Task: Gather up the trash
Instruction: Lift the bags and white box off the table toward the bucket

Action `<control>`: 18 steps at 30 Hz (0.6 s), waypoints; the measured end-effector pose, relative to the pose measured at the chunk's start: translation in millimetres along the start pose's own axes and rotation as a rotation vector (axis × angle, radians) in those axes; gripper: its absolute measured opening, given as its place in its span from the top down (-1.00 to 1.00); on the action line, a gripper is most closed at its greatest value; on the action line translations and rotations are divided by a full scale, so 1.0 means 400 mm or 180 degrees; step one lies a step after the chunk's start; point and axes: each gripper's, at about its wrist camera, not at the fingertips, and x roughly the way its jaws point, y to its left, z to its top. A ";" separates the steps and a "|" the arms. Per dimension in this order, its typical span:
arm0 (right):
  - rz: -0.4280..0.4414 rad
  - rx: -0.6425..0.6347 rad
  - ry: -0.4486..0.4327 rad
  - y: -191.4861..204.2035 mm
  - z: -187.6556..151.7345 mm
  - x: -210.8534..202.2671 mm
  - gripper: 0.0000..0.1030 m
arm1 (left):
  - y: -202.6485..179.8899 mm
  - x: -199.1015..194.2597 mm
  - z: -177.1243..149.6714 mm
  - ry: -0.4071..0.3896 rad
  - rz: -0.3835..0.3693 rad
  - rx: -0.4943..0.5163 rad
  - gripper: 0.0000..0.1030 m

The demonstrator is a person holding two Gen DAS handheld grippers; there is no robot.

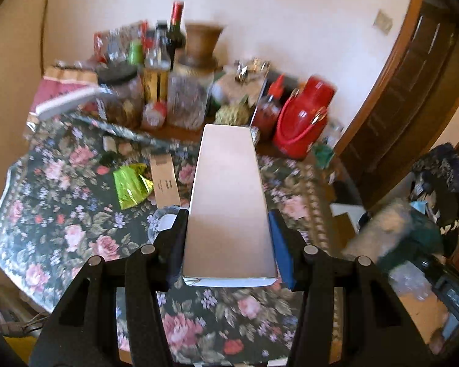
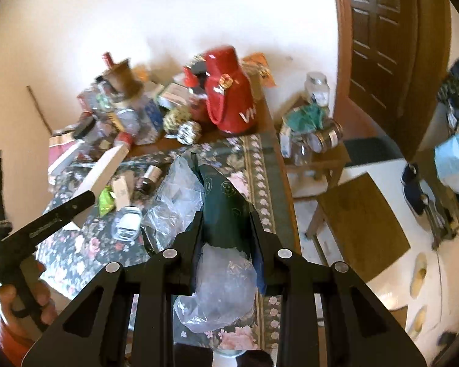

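Observation:
A long white box (image 1: 228, 183) sticks out forward from my left gripper (image 1: 228, 214), whose pads press its two long sides; it hangs lifted above the floral tablecloth (image 1: 61, 198). The right wrist view shows the same white box (image 2: 107, 168) at the left, with a hand holding that gripper. My right gripper (image 2: 226, 217) is shut on a dark green wrapper (image 2: 223, 195) bundled with a crumpled clear plastic bag (image 2: 177, 192). Lying loose on the cloth are a green foil wrapper (image 1: 131, 185) and a flat brown carton (image 1: 165, 180).
Bottles, jars and a red jug (image 1: 303, 119) crowd the table's back edge by the wall. A glass jar (image 2: 127, 223) and a small dark bottle (image 2: 150, 179) lie on the cloth. To the right stand a small side table (image 2: 315, 153), a wooden stool (image 2: 361, 226) and a door.

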 end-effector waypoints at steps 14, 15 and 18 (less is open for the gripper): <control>0.0352 -0.0318 -0.0453 0.083 -0.027 -0.178 0.52 | -0.029 -0.399 -0.091 -0.0804 0.0078 0.0220 0.02; 0.0373 -0.0296 -0.0501 0.090 -0.032 -0.197 0.52 | -0.027 -0.417 -0.096 -0.0837 0.0061 0.0244 0.02; 0.0373 -0.0263 -0.0629 0.110 -0.053 -0.246 0.52 | -0.013 -0.476 -0.118 -0.0960 -0.0021 0.0346 0.02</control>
